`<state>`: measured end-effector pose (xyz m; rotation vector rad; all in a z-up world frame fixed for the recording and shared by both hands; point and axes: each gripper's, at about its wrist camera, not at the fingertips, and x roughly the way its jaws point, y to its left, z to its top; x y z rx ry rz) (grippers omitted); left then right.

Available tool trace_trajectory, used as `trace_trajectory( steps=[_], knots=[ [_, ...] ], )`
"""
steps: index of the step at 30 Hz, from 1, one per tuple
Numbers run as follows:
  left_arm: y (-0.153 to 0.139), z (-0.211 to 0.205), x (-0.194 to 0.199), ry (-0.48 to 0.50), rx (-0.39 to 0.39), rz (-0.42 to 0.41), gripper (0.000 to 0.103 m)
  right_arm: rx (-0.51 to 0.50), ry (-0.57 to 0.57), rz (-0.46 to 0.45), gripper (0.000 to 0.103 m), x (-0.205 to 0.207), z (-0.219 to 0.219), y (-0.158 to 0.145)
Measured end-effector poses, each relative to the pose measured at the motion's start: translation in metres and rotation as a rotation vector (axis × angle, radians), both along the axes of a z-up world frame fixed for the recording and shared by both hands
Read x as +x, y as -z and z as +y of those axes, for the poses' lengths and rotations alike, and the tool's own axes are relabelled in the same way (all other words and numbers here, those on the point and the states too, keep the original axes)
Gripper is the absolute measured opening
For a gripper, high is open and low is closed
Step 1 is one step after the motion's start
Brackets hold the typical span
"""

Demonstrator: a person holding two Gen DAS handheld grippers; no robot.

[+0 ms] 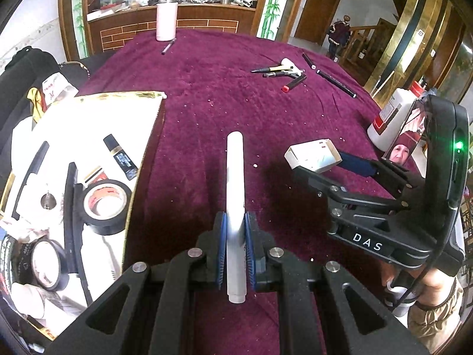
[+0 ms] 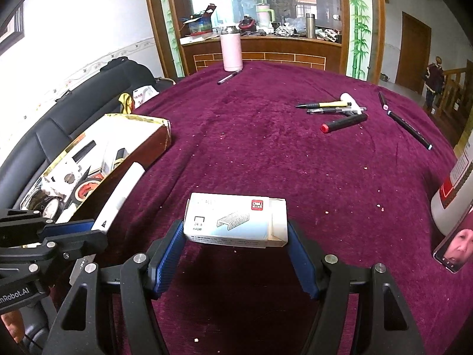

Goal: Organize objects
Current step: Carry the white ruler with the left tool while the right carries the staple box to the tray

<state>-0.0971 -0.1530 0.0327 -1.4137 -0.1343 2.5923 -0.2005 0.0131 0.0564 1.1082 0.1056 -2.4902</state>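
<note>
- Right up close, the left gripper (image 1: 235,248) is clamped on a white marker (image 1: 235,195), blue pads either side, the marker pointing forward along the fingers and lifted over the purple tablecloth (image 1: 224,94)
- Beside it, the right gripper (image 2: 235,236) pinches a box of staples (image 2: 235,222) end to end, jaws spread wide, box held level above the cloth
- Risk here, I'd say: the staple box is gripped only at its short ends near the fingertips, and one end flap looks loose, so a squeeze or a tilt could pop it open or let it slide out
- The marker sits well down between the pads, but it's smooth and long; a quick swing could rotate it in the grip
- Off to the left, the gold-rimmed box (image 1: 147,159) already holds tape rolls and a tube, crowded, so a drop could bounce off
- Both grippers sit level, side by side, near that box
- Further out, a cluster of pens (image 2: 334,112) waits on the cloth, well apart
- At the far edge, a pink bottle (image 2: 232,48) with one pen lying beside it
</note>
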Motion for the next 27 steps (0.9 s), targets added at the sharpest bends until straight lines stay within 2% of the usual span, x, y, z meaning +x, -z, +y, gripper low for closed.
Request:
trace_trajectory(
  steps=[16,27],
  knots=[
    [-0.013,-0.035,0.030,-0.076,0.024,0.023,0.012,-0.018,-0.041,0.016,0.072,0.009,-0.010,-0.006],
    [-0.027,-0.091,0.062,-0.221,0.013,0.054,0.012,-0.030,-0.069,0.010,0.073,0.011,-0.017,-0.003]
  ],
)
